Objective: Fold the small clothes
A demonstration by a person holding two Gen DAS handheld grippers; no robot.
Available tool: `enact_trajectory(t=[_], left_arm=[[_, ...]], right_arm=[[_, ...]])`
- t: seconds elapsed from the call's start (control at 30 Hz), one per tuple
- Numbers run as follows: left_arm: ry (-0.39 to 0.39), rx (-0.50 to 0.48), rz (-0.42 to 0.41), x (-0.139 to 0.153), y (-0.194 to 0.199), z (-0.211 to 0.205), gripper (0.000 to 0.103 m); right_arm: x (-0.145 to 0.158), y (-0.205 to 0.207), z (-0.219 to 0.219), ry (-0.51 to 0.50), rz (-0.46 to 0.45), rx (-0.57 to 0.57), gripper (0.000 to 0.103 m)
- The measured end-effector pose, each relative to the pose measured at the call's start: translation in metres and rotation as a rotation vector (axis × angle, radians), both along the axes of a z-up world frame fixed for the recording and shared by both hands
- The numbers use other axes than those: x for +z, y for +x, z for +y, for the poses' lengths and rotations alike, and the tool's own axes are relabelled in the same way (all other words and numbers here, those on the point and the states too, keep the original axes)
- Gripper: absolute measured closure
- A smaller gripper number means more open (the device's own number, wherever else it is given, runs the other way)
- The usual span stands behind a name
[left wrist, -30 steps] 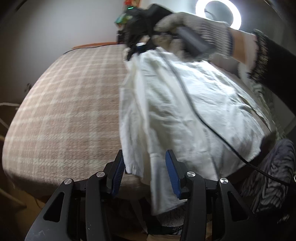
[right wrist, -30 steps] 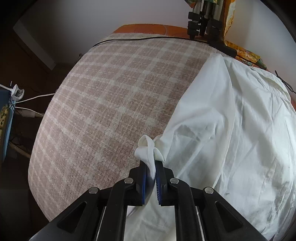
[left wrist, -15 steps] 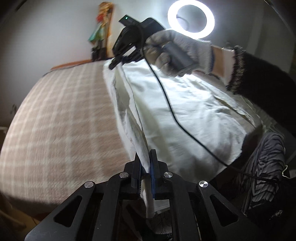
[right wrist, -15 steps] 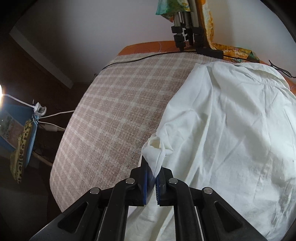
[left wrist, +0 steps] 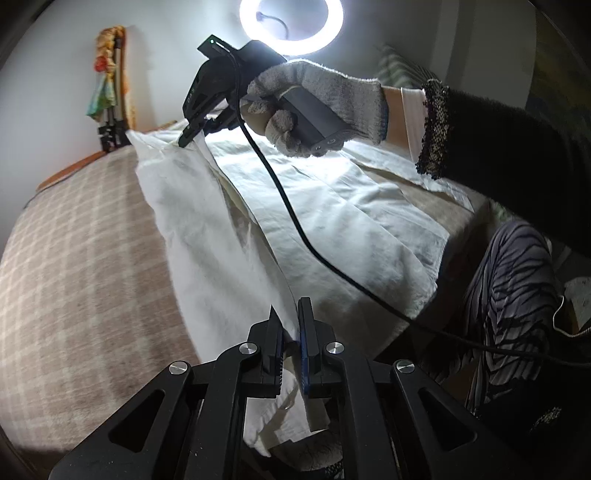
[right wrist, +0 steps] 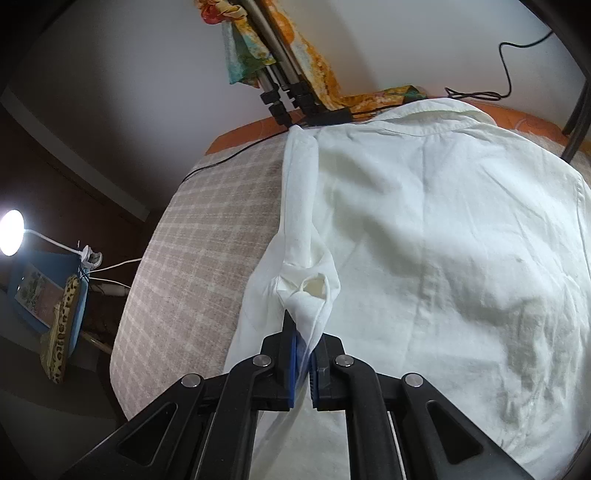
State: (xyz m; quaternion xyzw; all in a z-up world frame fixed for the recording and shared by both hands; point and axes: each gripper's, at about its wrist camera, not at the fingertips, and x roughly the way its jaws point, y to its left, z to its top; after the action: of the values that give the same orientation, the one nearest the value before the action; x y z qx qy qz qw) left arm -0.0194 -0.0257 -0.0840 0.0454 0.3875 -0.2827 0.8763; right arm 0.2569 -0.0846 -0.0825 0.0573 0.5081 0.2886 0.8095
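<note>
A white collared shirt (left wrist: 332, 221) (right wrist: 443, 240) lies on the brown checked table (left wrist: 74, 258) (right wrist: 207, 229), its left side lifted into a long fold. My left gripper (left wrist: 291, 325) is shut on the near bottom edge of that fold. My right gripper (right wrist: 303, 332) is shut on bunched white cloth at the fold's far end, near the shoulder. In the left wrist view the right gripper (left wrist: 184, 140) shows at the back, held by a gloved hand (left wrist: 317, 99), its black cable draped across the shirt.
A ring light (left wrist: 291, 22) glows behind the table. A tripod (right wrist: 284, 92) with colourful cloth stands at the far edge. The person's striped trousers (left wrist: 517, 295) are at the right. A lamp (right wrist: 11, 232) and a blue stand lie left, off the table.
The left gripper closed on the shirt's near edge and lifted it. Both grippers carried the shirt's left side up and over toward the right, so more checked table shows.
</note>
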Motion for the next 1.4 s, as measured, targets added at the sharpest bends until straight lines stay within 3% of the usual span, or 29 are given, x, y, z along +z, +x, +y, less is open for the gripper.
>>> enact_trajectory(t=[0.3,0.4,0.5,0.57,0.67,0.83,0.93,1.07,1.1,1.17,1.4], left_arm=[[0.025,-0.061,0.055,-0.014,-0.002,-0.020,0.096],[0.025,-0.145,0.100,-0.019,-0.012,-0.029,0.088],[0.047,-0.207,0.097,-0.021,-0.032,-0.034,0.088],[0.016,-0.210,0.111,-0.019,-0.040,-0.025,0.088],[-0.060,-0.174,0.110,-0.007,-0.040,-0.003,0.088],[-0.084,-0.031,0.039,0.009,-0.020,0.031,0.088],[-0.070,0.043,0.016,0.010,0.001,0.035,0.088],[-0.010,0.063,0.031,0.001,0.025,0.029,0.088],[0.005,0.059,0.036,-0.002,0.029,0.028,0.088],[0.019,0.057,0.055,-0.009,0.037,0.025,0.088],[0.051,0.019,0.124,-0.029,0.052,0.017,0.088]], right_arm=[[-0.025,0.000,-0.029,0.000,0.007,-0.022,0.100],[-0.034,0.005,-0.033,-0.006,0.018,-0.037,0.100],[-0.040,0.008,-0.036,-0.005,0.034,-0.047,0.100],[-0.041,0.007,-0.033,-0.021,0.027,-0.040,0.100],[-0.039,0.004,-0.030,-0.031,0.019,-0.029,0.100],[-0.032,-0.002,-0.034,-0.012,0.020,-0.026,0.100],[-0.034,-0.002,-0.034,-0.064,0.013,-0.024,0.100],[-0.027,-0.004,-0.029,-0.139,-0.020,0.017,0.090],[-0.023,-0.005,-0.028,-0.162,-0.036,0.033,0.076],[-0.008,-0.007,-0.029,-0.181,-0.085,0.044,0.065],[0.037,0.019,-0.023,-0.123,-0.180,0.079,0.062]])
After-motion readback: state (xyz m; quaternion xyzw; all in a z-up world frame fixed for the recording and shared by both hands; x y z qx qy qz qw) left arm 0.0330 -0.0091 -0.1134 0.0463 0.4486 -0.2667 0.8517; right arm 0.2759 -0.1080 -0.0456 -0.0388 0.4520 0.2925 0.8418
